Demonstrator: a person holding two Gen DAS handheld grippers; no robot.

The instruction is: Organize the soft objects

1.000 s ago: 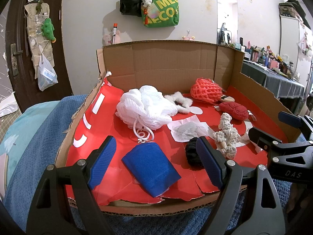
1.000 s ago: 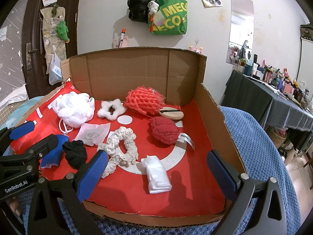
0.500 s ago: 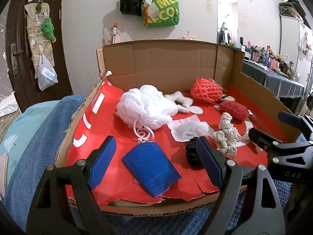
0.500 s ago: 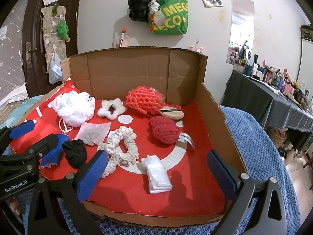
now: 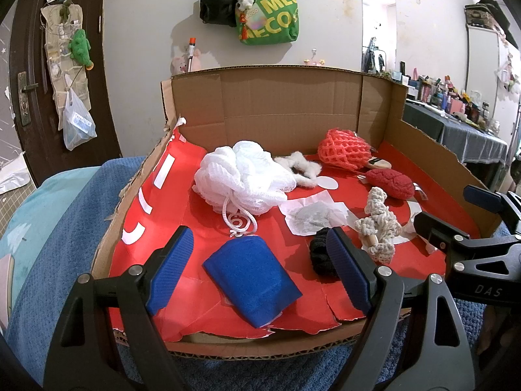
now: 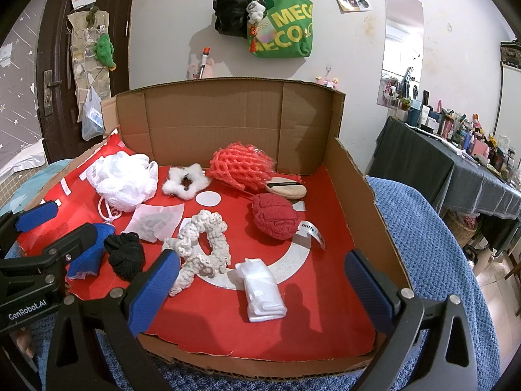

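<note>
A cut-open cardboard box (image 5: 280,104) with a red floor holds several soft objects: a white mesh pouf (image 5: 242,177), a blue cloth (image 5: 250,275), a black knit scrunchie (image 6: 125,255), a cream crochet scrunchie (image 6: 203,244), a red knit ball (image 6: 275,216), an orange foam net (image 6: 241,167), a white fluffy scrunchie (image 6: 185,181) and a white folded plastic piece (image 6: 262,290). My left gripper (image 5: 260,268) is open, with the blue cloth between its fingers. My right gripper (image 6: 260,293) is open around the white plastic piece, at the box's front edge.
A paper sachet (image 6: 156,221) and a beige powder puff (image 6: 286,189) lie in the box. The box sits on a blue towel (image 6: 423,244). Bags (image 5: 270,16) hang on the wall behind. A cluttered table (image 6: 456,156) stands at right.
</note>
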